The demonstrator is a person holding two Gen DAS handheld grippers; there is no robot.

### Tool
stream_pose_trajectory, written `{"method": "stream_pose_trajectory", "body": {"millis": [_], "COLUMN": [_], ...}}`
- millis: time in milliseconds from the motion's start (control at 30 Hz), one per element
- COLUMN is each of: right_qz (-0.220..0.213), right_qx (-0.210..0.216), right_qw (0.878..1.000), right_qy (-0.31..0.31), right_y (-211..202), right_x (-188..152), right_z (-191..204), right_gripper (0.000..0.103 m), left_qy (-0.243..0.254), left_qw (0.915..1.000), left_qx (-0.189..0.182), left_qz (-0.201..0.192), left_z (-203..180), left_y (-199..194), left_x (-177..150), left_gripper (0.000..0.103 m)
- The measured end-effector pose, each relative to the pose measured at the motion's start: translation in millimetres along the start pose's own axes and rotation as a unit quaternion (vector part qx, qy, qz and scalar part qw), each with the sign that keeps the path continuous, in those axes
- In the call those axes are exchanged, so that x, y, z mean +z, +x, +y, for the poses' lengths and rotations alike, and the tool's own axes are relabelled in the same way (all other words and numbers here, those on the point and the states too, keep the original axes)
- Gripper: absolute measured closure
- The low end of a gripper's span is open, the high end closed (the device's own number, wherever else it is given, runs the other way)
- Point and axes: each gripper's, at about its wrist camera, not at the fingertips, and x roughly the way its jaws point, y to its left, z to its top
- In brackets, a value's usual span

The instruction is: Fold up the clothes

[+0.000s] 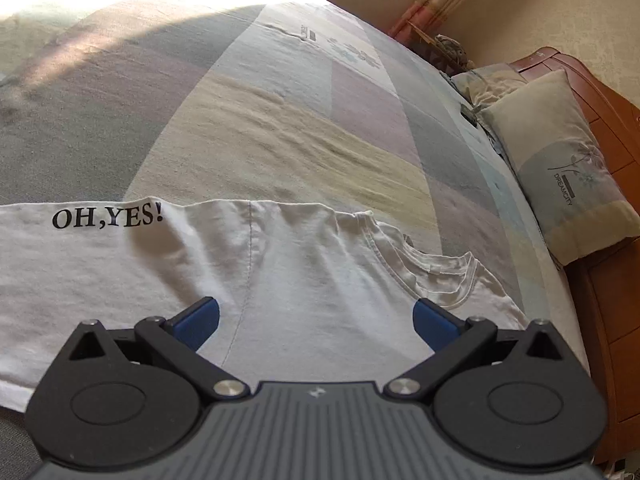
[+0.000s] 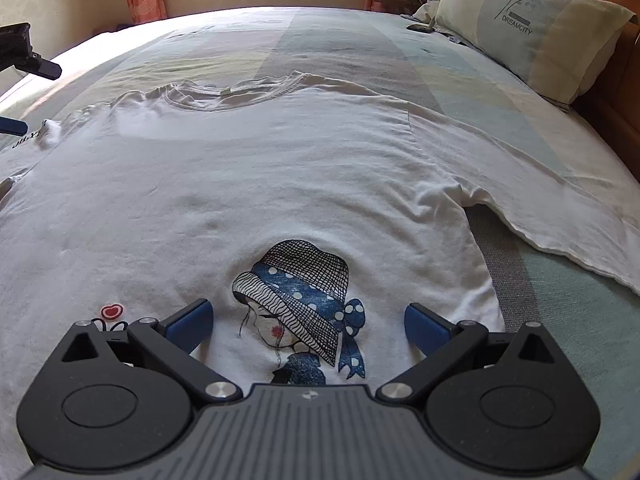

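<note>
Black gripper (image 2: 308, 326) linkages, blue pads (image 2: 190, 326), seemingly ribbed grey housing.

The left tool (image 1: 316, 322) hangs over a white shirt (image 1: 304, 280), its blue pads (image 1: 198, 322) spread wide with nothing between them. The shirt lies flat on the bed (image 1: 280, 128), collar (image 1: 424, 256) to the right, "OH,YES!" print (image 1: 108, 216) at its far left edge. A pillow (image 1: 560, 168) leans on the wooden headboard (image 1: 612, 128) at right. Beyond it sits a small dark object, perhaps a toy (image 1: 450, 50).
</note>
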Motion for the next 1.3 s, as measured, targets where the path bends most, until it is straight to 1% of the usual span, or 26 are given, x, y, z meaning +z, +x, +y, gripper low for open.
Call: {"method": "stream_pose_trajectory", "body": {"millis": [67, 200, 267, 333, 367, 400, 433, 467, 533, 567, 600, 633, 667, 733, 767, 833, 933, 1000, 1100, 1167, 1267, 1300], "right_qz": [0.001, 0.000, -0.004, -0.010, -0.021, -0.032, -0.048, -0.061, -0.085, -0.083, -0.078, -0.070, -0.062, -0.046, -0.039, -0.022, 0.001, 0.017, 0.041, 0.052, 0.080, 0.084], "right_qx": [-0.003, -0.004, -0.006, -0.004, 0.005, 0.017, 0.041, 0.077, 0.149, 0.182, 0.203, 0.210, 0.215, 0.212, 0.211, 0.217, 0.234, 0.246, 0.255, 0.261, 0.262, 0.259], "right_qw": [1.000, 1.000, 1.000, 0.999, 0.999, 0.999, 0.997, 0.994, 0.984, 0.979, 0.975, 0.974, 0.974, 0.975, 0.976, 0.975, 0.972, 0.969, 0.966, 0.962, 0.958, 0.958], "right_qy": [-0.001, -0.019, -0.026, -0.034, -0.036, -0.038, -0.039, -0.040, -0.041, -0.042, -0.043, -0.044, -0.045, -0.048, -0.047, -0.037, -0.019, -0.011, -0.029, -0.053, -0.083, -0.091], "right_y": [-1, -5, -7, -9, -13, -18, -25, -34, -50, -55, -58, -58, -59, -58, -57, -54, -51, -48, -50, -53, -55, -56], "right_x": [-1, -3, -3, -3, -2, -1, -1, 0, 0, 0, 0, -1, -1, -2, -2, -3, -3, -3, -5, -9, -15, -17], "right_z": [1, 8, 10, 12, 13, 14, 16, 18, 21, 24, 28, 32, 35, 41, 43, 41, 38, 38, 45, 53, 66, 69], "right_gripper": [0.000, 0.000, 0.000, 0.000, 0.000, 0.000, 0.000, 0.000, 0.000, 0.000, 0.000, 0.000, 0.000, 0.000, 0.000, 0.000, 0.000, 0.000, 0.000, 0.000, 0.000, 0.000], "left_qy": [-0.016, -0.038, -0.046, -0.059, -0.065, -0.071, -0.073, -0.074, -0.065, -0.061, -0.052, -0.038, -0.025, 0.002, 0.015, 0.026, 0.009, 0.009, 0.017, 0.042, 0.067, 0.066], "left_qw": [0.9998, 0.9991, 0.9987, 0.9975, 0.9967, 0.9958, 0.9948, 0.9935, 0.9956, 0.9966, 0.9978, 0.9988, 0.9994, 0.9997, 0.9993, 0.9985, 0.9981, 0.9980, 0.9973, 0.9960, 0.9923, 0.9914], "left_qx": [0.006, 0.017, 0.011, 0.018, 0.026, 0.034, 0.051, 0.069, 0.051, 0.040, 0.032, 0.027, 0.022, 0.011, 0.013, 0.030, 0.048, 0.057, 0.069, 0.077, 0.104, 0.112], "left_qz": [0.007, 0.000, -0.019, -0.035, -0.041, -0.046, -0.049, -0.052, -0.043, -0.038, -0.028, -0.016, -0.004, 0.022, 0.031, 0.038, 0.038, 0.028, 0.021, 0.021, 0.013, 0.011], "left_z": [8, 24, 30, 37, 39, 41, 40, 38, 30, 27, 21, 14, 7, -8, -14, -21, -17, -20, -28, -32, -28, -23], "left_y": [18, 40, 44, 48, 48, 48, 46, 44, 37, 33, 30, 29, 30, 36, 41, 55, 76, 77, 68, 53, 28, 23], "left_x": [7, 20, 30, 43, 48, 54, 56, 58, 56, 54, 51, 48, 44, 38, 37, 37, 41, 45, 49, 45, 35, 34], "left_gripper": [0.001, 0.001, 0.001, 0.001, 0.001, 0.001, 0.001, 0.001, 0.001, 0.001, 0.001, 0.001, 0.001, 0.001, 0.001, 0.001, 0.001, 0.001, 0.001, 0.001, 0.001, 0.001]}}
